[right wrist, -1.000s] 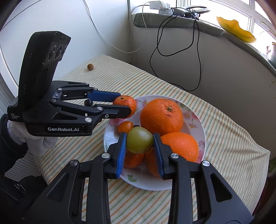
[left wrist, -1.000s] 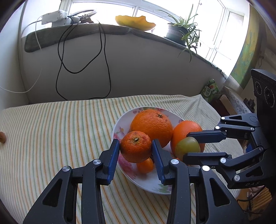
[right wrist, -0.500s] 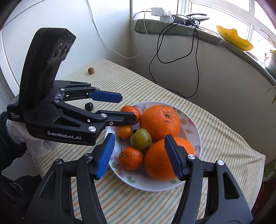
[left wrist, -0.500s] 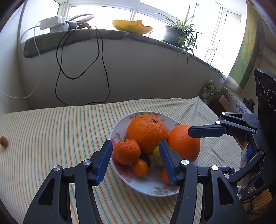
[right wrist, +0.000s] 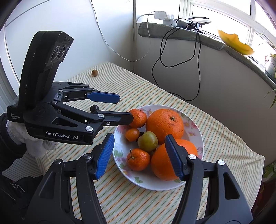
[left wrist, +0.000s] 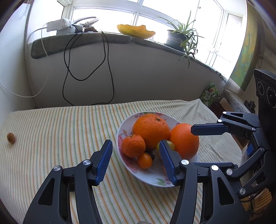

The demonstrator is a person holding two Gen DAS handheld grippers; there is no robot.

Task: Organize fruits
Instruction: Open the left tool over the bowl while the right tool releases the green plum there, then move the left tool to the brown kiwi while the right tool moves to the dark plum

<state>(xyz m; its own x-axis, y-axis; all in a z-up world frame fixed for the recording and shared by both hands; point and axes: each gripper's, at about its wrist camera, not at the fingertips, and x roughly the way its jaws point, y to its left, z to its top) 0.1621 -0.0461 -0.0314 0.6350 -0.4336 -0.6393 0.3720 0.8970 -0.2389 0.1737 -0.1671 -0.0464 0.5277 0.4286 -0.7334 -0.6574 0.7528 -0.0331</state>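
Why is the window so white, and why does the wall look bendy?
Left wrist view: daylight washes out the window, and the fisheye lens curves the sill. Right wrist view: same glare at the window, wall edges bowed, corners dark.

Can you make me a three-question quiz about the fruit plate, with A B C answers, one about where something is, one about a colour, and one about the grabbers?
1. Where is the small brown nut?
A. On the striped cloth, away from the plate
B. On the plate
C. On the window sill

2. What colour is the small round fruit in the middle of the plate?
A. Purple
B. Greenish yellow
C. White

3. What is the left gripper holding?
A. A big orange
B. The plate
C. Nothing, its jaws are open

Answers: 1 A, the nut lies alone on the cloth near the far corner. 2 B, it looks green-yellow beside the oranges. 3 C, both blue fingers stand apart with no fruit pressed between them.
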